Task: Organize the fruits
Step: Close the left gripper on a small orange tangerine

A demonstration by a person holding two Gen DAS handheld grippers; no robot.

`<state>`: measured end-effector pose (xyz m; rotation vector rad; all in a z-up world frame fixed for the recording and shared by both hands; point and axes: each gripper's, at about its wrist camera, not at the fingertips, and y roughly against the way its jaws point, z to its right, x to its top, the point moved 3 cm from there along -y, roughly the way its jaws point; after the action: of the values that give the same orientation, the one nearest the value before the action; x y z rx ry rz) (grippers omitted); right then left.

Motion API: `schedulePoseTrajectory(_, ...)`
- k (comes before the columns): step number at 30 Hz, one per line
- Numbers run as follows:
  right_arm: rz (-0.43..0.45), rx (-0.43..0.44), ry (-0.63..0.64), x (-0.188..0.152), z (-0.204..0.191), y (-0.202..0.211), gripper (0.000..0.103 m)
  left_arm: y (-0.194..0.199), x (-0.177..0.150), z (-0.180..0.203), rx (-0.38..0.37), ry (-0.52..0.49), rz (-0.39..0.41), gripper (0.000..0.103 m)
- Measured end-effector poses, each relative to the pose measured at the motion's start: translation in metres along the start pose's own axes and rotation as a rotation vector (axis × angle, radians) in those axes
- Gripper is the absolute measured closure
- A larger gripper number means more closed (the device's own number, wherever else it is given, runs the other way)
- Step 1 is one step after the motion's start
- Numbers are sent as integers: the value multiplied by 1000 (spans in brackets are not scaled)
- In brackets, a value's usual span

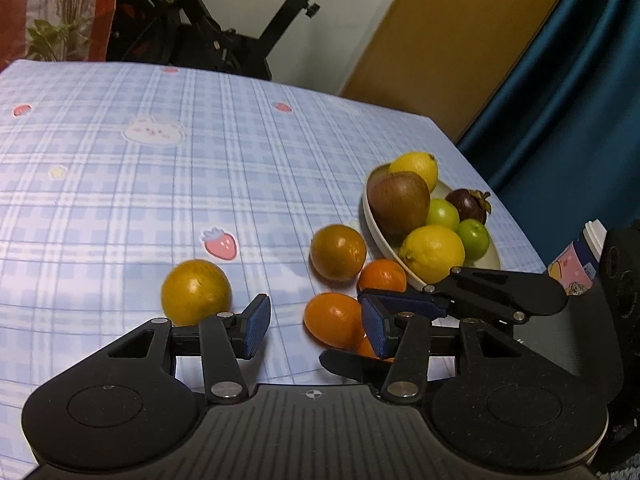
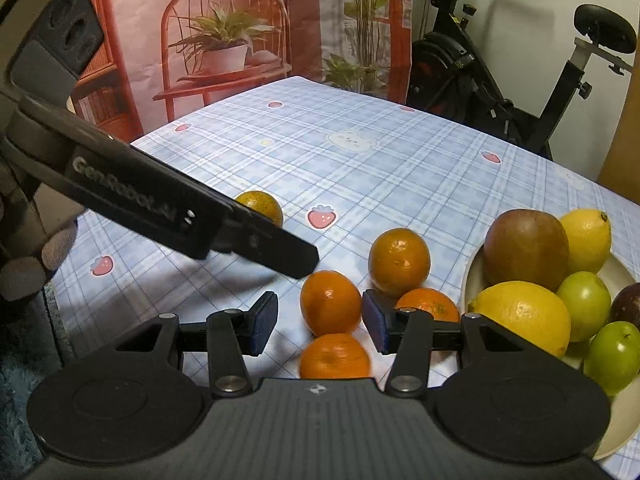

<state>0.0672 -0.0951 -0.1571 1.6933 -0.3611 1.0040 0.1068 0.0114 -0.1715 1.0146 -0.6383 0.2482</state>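
A cream bowl [image 1: 374, 224] [image 2: 470, 276] at the table's right holds two lemons, a brown-red apple [image 1: 398, 202] [image 2: 526, 248], green fruits and a mangosteen [image 1: 468, 204]. Several oranges lie loose on the cloth. My left gripper [image 1: 314, 328] is open and empty, an orange [image 1: 334, 320] just right of its gap and a yellow-green orange [image 1: 196, 292] to its left. My right gripper [image 2: 320, 322] is open around an orange [image 2: 330, 302], not touching it, with another orange [image 2: 334, 356] below it. The right gripper's fingers [image 1: 404, 306] also show in the left wrist view.
The table has a blue plaid cloth [image 1: 160, 184] [image 2: 380, 168]. A printed cup [image 1: 578, 264] stands near the right edge. An exercise bike [image 1: 224, 28] [image 2: 500, 80] stands behind the table. The left gripper's body [image 2: 160, 200] crosses the right wrist view.
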Motion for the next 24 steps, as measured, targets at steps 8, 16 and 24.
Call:
schedulePoseTrajectory(8, 4, 30, 15, 0, -5, -1, 53, -16, -4, -1, -5, 10, -50, 50)
schedulePoseTrajectory(16, -20, 14, 28, -1, -3, -13, 54, -19, -5, -6, -26, 43, -51, 50)
schedulePoseTrajectory(24, -20, 8, 49, -2, -2, -22, 64, -23, -6, -3, -43, 43, -61, 53)
